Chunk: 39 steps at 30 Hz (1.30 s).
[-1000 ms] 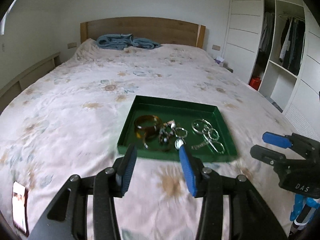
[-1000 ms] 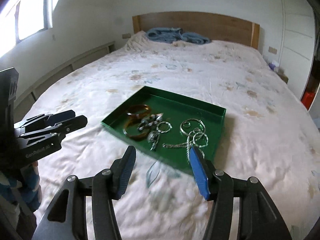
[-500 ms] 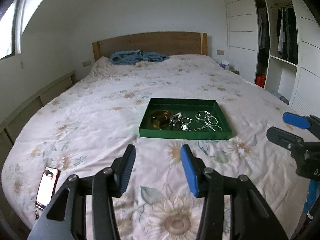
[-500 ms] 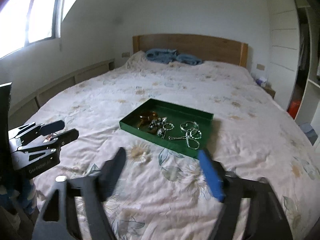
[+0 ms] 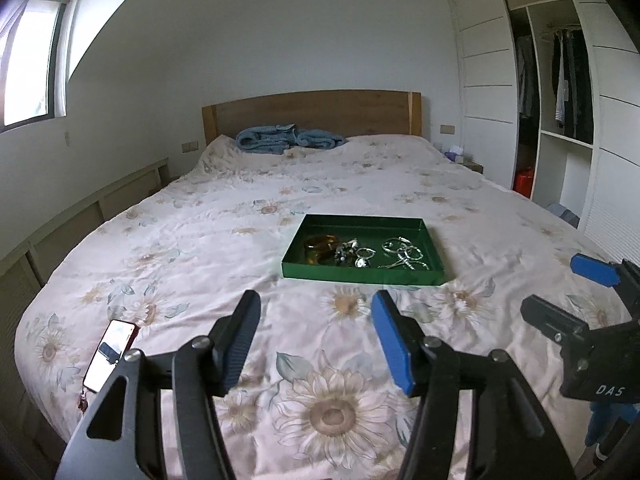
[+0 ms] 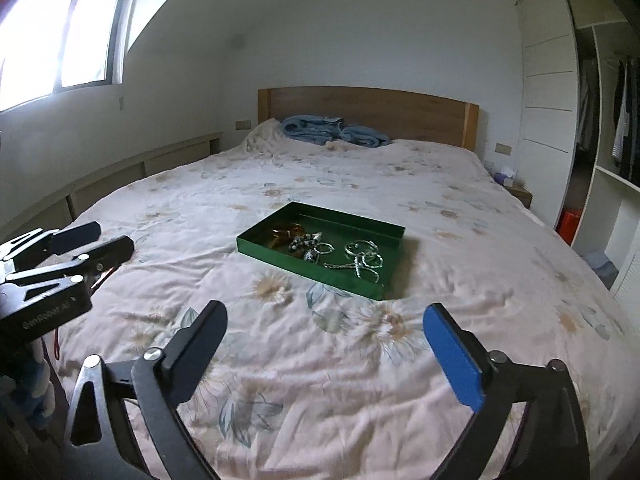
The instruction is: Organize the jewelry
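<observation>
jewelry lies gathered inside the green tray on the bed, well apart from the left gripper and right gripper, both empty with jaws spread, probably because nothing remains outside it.

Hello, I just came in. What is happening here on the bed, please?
A person holds a two-finger gripper in each hand over a bed. The left gripper and the right gripper are both open and empty, short of a green tray. In the tray lie an amber bangle and silver rings and chains. A phone lies near the bed's edge.
</observation>
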Tool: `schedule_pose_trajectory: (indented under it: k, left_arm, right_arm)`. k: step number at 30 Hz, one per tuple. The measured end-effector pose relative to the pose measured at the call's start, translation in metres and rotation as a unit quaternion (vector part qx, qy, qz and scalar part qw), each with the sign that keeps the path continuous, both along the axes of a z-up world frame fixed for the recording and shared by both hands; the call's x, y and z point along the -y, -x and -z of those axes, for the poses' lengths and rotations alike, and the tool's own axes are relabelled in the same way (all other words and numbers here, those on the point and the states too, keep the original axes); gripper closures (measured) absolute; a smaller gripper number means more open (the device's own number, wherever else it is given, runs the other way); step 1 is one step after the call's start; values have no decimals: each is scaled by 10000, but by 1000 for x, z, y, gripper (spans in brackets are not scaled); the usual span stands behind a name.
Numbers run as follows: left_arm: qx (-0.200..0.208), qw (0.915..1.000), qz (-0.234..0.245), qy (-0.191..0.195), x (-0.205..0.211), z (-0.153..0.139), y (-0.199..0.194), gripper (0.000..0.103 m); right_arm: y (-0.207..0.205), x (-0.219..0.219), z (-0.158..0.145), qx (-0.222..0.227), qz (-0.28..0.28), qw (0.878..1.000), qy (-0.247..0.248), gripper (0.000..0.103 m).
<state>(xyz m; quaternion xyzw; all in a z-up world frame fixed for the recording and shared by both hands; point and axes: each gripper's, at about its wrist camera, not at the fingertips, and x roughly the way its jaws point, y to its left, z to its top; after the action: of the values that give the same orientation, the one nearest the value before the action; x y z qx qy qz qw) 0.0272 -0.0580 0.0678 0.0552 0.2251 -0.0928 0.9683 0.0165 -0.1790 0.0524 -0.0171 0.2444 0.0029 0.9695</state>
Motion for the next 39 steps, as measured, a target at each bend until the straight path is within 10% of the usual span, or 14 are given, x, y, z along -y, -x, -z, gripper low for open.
schedule_pose_trajectory:
  k: [39]
  left_arm:
    - [120, 9999, 57, -30, 4, 9, 11, 40]
  right_arm:
    - [12, 32, 15, 149, 558, 9983, 20, 0]
